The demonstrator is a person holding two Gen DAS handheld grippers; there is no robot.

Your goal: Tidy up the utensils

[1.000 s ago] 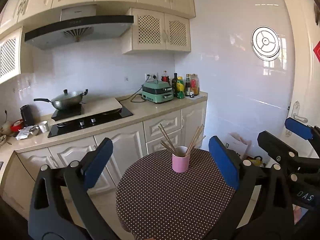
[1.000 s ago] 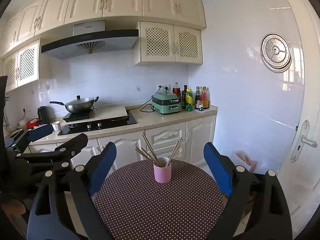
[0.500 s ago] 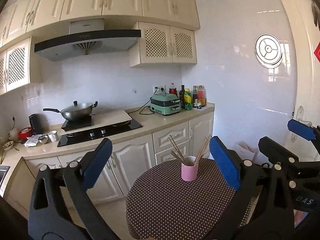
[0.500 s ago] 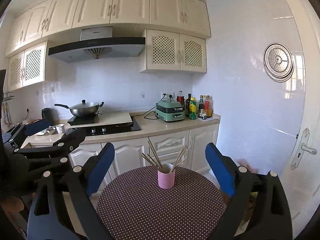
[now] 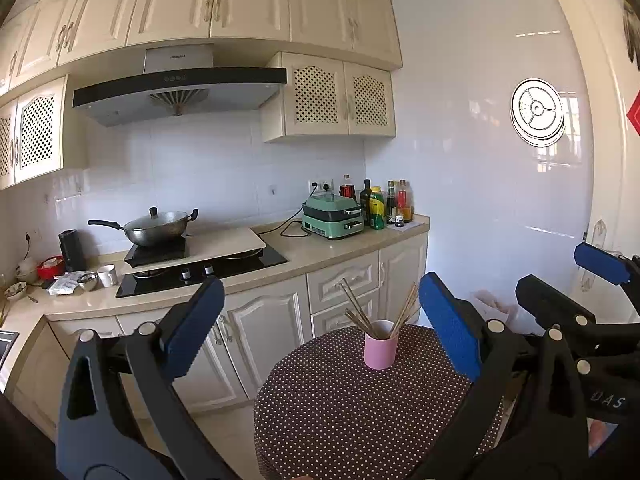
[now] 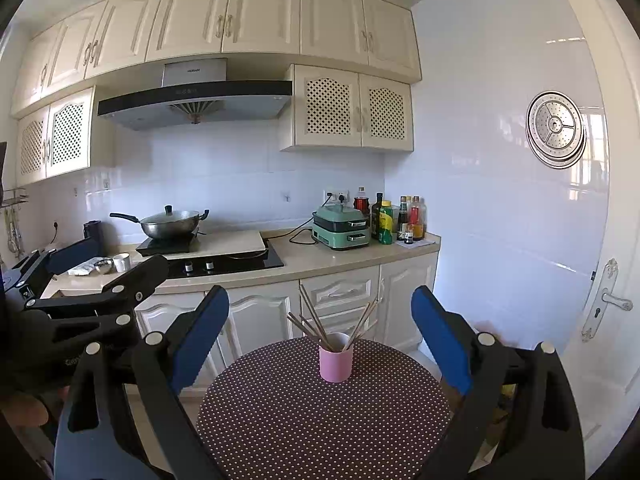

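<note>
A pink cup (image 5: 380, 345) (image 6: 335, 357) stands upright near the far edge of a round table with a brown dotted cloth (image 5: 352, 412) (image 6: 304, 416). Several wooden chopsticks (image 5: 358, 310) (image 6: 316, 320) stick out of the cup, fanned left and right. My left gripper (image 5: 320, 328) is held open above the table's near side, well short of the cup, with nothing between its blue pads. My right gripper (image 6: 320, 332) is open too, also short of the cup and holding nothing. Each gripper shows at the side of the other's view.
Behind the table runs a kitchen counter (image 6: 304, 262) with cream cabinets, a black hob (image 6: 224, 264), a lidded wok (image 6: 170, 222), a green appliance (image 6: 342, 228) and several bottles (image 6: 400, 218). A white door with a handle (image 6: 610, 300) is at the right.
Both views have risen and pulled back from the table. The cup now sits lower and looks smaller. Both grippers stay open.
</note>
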